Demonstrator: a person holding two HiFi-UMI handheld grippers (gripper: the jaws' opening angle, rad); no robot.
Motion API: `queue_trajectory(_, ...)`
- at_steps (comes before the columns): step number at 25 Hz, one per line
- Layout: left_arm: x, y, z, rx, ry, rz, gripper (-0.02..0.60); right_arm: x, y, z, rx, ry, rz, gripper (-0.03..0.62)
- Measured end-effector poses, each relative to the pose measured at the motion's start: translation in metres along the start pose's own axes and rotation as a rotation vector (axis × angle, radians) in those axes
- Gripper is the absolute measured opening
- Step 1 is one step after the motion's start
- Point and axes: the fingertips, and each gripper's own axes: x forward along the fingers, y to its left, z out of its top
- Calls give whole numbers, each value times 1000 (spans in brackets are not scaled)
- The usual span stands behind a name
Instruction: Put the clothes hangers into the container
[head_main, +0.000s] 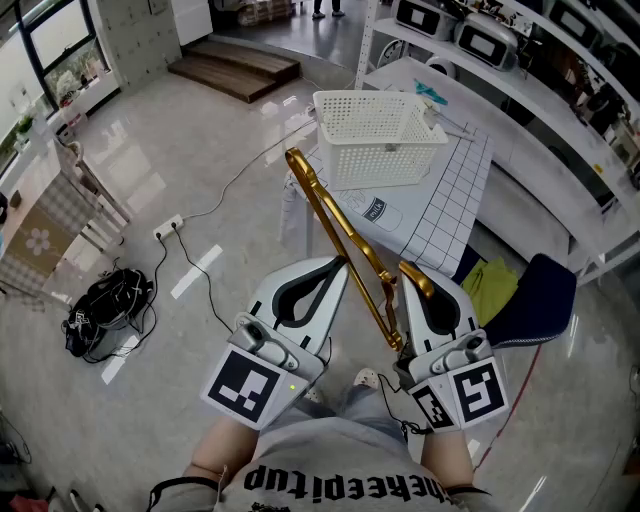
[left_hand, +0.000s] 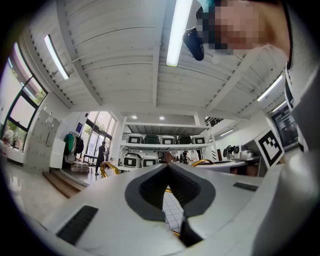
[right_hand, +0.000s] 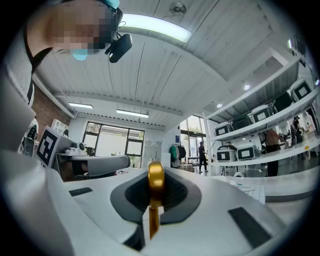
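Observation:
A gold clothes hanger (head_main: 340, 235) slants through the air in front of me, its far end reaching toward a white lattice basket (head_main: 380, 135) on the gridded table (head_main: 440, 215). My right gripper (head_main: 408, 270) is shut on the hanger's near end; in the right gripper view the gold bar (right_hand: 155, 187) sits clamped between the dark pads of the right gripper (right_hand: 155, 172). My left gripper (head_main: 342, 263) is shut, with the hanger crossing right at its tips. In the left gripper view, gold curves (left_hand: 107, 168) show on both sides of the left gripper (left_hand: 167, 166).
A black bag (head_main: 105, 305) and a power strip (head_main: 168, 228) with cables lie on the floor at left. A blue chair (head_main: 535, 300) and yellow cloth (head_main: 487, 280) stand right of the table. Shelves of appliances (head_main: 480, 40) run behind it.

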Motion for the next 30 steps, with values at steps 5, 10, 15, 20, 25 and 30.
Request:
queue_trajectory(5,-10,0,2,3,-2,-1,20,-3,10,1,-2,-5,-1,14)
queue_trajectory(10,-18,1,4,1,-8,-6,20,-4,18,3,-9,-7,-5,14)
queue_trajectory(15,-23,0,3,-3,-15,-20,20,-7,22,2,-9,-2,-29,15)
queue_trajectory(20,-17,0,2,-10,-14,-28,20,-7,14,0,4,4,-44,15)
queue_trajectory(25,-2,4,2,-5,-17,-14,20,-1,-3,2,-1,-7,-44,15)
queue_trajectory(30,21,8,-1,4,-15,1,20,11,-27,-1,-9,-4,-37,15)
